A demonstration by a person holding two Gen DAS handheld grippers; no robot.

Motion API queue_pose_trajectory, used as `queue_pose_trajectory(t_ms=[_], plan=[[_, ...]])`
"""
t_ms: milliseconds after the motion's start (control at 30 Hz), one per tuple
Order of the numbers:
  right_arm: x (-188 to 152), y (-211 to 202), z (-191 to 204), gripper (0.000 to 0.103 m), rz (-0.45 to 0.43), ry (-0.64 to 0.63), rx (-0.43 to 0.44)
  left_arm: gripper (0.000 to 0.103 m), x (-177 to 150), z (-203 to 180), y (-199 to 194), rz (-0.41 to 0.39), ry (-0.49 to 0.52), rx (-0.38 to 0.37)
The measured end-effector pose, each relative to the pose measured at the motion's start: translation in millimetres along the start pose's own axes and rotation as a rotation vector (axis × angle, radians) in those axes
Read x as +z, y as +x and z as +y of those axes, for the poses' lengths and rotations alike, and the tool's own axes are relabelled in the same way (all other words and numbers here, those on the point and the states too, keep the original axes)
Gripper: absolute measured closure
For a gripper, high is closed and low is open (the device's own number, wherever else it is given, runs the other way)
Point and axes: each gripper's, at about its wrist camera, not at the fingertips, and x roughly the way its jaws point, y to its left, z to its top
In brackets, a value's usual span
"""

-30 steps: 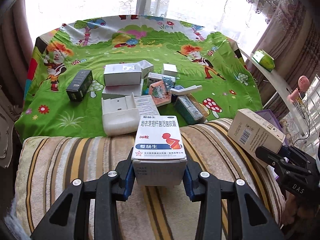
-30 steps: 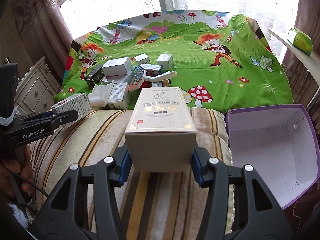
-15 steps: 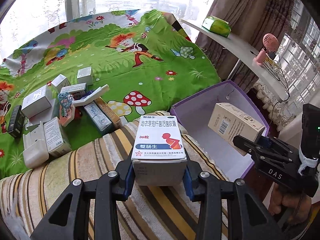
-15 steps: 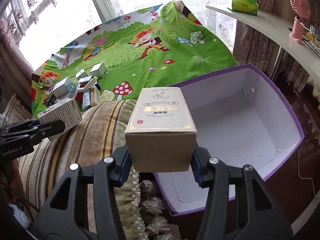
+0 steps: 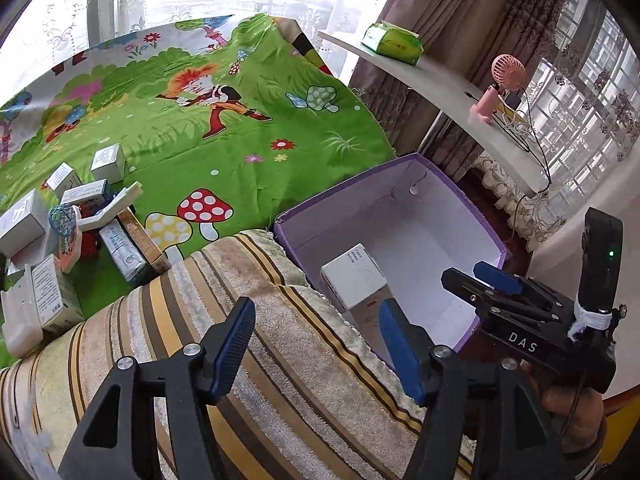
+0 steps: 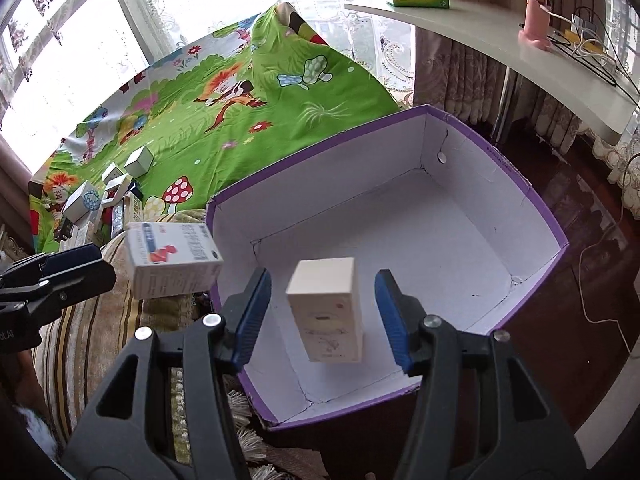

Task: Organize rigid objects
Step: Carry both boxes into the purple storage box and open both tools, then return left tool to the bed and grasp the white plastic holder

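Over the purple box (image 6: 532, 200) beside the bed, two cartons dropping in, most of the pile still to sort.
The box holds nothing else yet. The tan carton (image 6: 326, 308) falls free between the right claw (image 6: 324, 318)'s opening jaws; the white medicine carton (image 6: 172, 258) tumbles at the box's near rim, clear of the left claw (image 5: 316, 354), also opening with nothing between its pads. A cluster of small boxes (image 5: 64, 224) waits on the green bedsheet (image 5: 240, 152); the striped cushion (image 5: 280, 360) lies between them and the box.
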Motion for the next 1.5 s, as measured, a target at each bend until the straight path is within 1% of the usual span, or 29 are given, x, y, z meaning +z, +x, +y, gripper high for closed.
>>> queue_pose_trajectory(t_ms=[67, 133, 200, 267, 333, 400, 467, 500, 567, 700, 767, 833, 967, 1100, 1233, 1433, 1500], plan=[[0.5, -3.2, -0.4, 0.030, -0.026, 0.011, -0.006, 0.037, -1.9, 9.9, -7.2, -0.025, -0.031, 0.006], [1.3, -6.9, 1.3, 0.029, -0.055, 0.015, -0.019, 0.037, -5.2, 21.3, -15.7, -0.058, -0.062, 0.006], [1.4, -12.2, 7.0, 0.028, -0.114, -0.009, -0.052, 0.037, -9.6, 32.0, -23.9, -0.085, -0.080, 0.014], [2.2, -16.7, 11.9, 0.026, -0.152, -0.042, -0.076, 0.037, -14.3, 43.2, -32.3, -0.105, -0.087, 0.028], [2.5, -21.0, 15.1, 0.025, -0.187, -0.059, -0.072, 0.037, -20.5, 56.0, -42.7, -0.134, -0.103, 0.052], [2.4, -24.1, 19.2, 0.025, -0.212, -0.081, -0.047, 0.037, -29.3, 70.1, -55.5, -0.163, -0.122, 0.072], [3.0, -25.9, 23.8, 0.024, -0.219, -0.100, -0.033, 0.037, -40.2, 86.2, -69.7, -0.190, -0.148, 0.089], [3.8, -25.9, 25.6, 0.022, -0.217, -0.103, -0.020, 0.037, -46.4, 95.8, -77.0, -0.200, -0.171, 0.091], [5.5, -25.1, 27.7, 0.020, -0.202, -0.090, 0.004, 0.037, -60.4, 118.5, -90.2, -0.222, -0.241, 0.095], [9.3, -23.9, 38.2, 0.020, -0.159, -0.082, 0.060, 0.037, -87.6, 163.6, -110.7, -0.255, -0.389, 0.101], [10.6, -23.7, 48.5, 0.020, -0.139, -0.102, 0.069, 0.037, -96.3, 178.6, -117.6, -0.255, -0.418, 0.142], [11.2, -25.5, 60.1, 0.020, -0.142, -0.129, 0.083, 0.037, -101.8, 189.1, -123.2, -0.254, -0.432, 0.191], [12.7, -27.8, 87.7, 0.020, -0.140, -0.189, 0.148, 0.037, -108.2, 206.2, -130.1, -0.270, -0.466, 0.190], [18.0, -25.6, 112.7, 0.020, -0.122, -0.236, 0.174, 0.037, -111.9, 218.0, -130.7, -0.266, -0.488, 0.187], [24.6, -19.3, 131.4, 0.020, -0.111, -0.278, 0.175, 0.037, -110.3, 224.7, -125.4, -0.236, -0.508, 0.187], [31.4, -5.6, 165.7, 0.020, -0.096, -0.364, 0.181, 0.036, -94.9, 225.4, -109.5, -0.187, -0.501, 0.224], [32.0, 1.0, 175.9, 0.020, -0.083, -0.388, 0.185, 0.032, -88.5, 225.6, -101.0, -0.152, -0.490, 0.251]])
